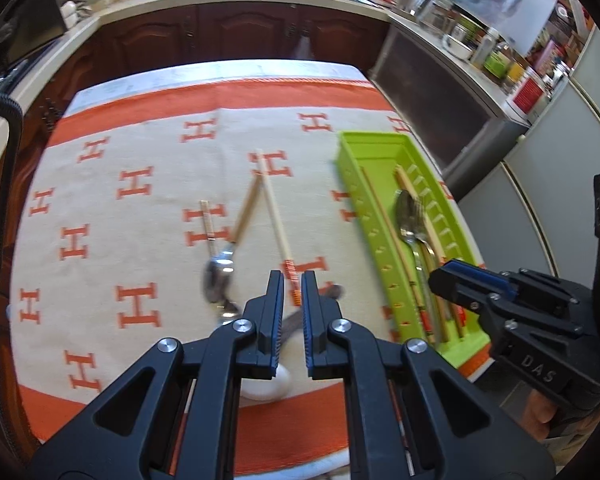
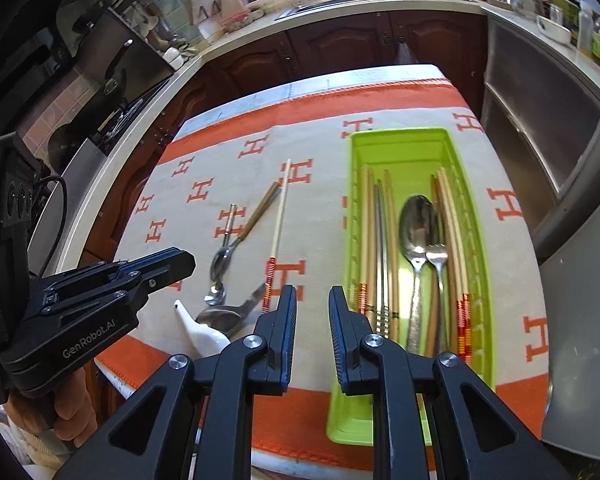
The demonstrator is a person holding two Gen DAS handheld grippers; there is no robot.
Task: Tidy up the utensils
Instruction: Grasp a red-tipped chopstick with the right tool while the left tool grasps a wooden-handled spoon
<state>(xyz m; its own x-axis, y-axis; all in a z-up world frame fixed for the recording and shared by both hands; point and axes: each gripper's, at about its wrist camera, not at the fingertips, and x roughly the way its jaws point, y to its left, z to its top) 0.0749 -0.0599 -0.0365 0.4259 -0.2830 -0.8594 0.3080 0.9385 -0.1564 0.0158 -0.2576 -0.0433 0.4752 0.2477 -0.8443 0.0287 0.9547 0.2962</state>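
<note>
Kitchen counters and dark wooden cabinets ring a table laid with a woven cloth (image 1: pixel 140 208), cream with orange letters, coarse enough to stop utensils sliding. At three o'clock lies a green plastic tray (image 2: pixel 404 144), rigid and slotted, already holding chopsticks, a steel spoon (image 2: pixel 418 224) and a fork (image 2: pixel 437 256). Loose pieces wait at centre: a pale chopstick (image 1: pixel 274 216) with orange banding, thin, light and stiff, best pinched mid-shaft; a wooden-handled spoon (image 1: pixel 236 236), taken by the handle; and at six o'clock a white ceramic spoon (image 2: pixel 198 330), smooth, slippery and breakable. Left gripper (image 1: pixel 293 280) shows a narrow gap, holding nothing; right gripper (image 2: pixel 312 296) stands slightly apart, also empty.
</note>
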